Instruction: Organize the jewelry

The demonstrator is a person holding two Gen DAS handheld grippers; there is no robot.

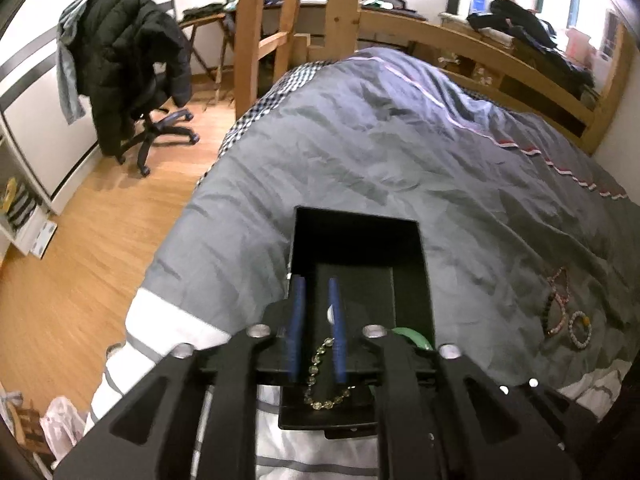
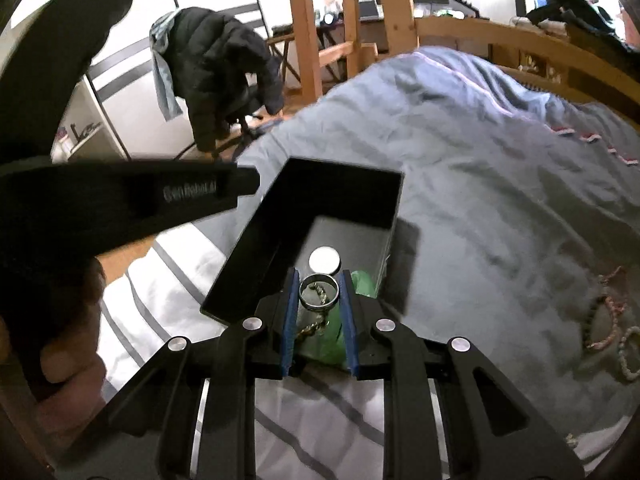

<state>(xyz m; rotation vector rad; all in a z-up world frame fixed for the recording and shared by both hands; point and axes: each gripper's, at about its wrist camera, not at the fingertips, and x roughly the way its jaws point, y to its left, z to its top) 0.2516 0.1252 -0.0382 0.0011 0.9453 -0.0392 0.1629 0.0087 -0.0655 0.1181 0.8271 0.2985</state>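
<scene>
box [image 1: 356, 240] floor hidden by left gripper [image 1: 316, 292]

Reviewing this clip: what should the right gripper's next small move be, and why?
Probably lower a little and open: the right gripper pinches a silver ring directly over the open black box, where a bead chain already lies.

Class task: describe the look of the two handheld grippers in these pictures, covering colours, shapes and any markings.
Both the left gripper and the right gripper have matte black frames with angular linkage arms, triangular cut-outs and round silver pivot pins. Their fingers carry long blue pads. The left gripper's side bears pale lettering, too blurred to read surely.
</scene>
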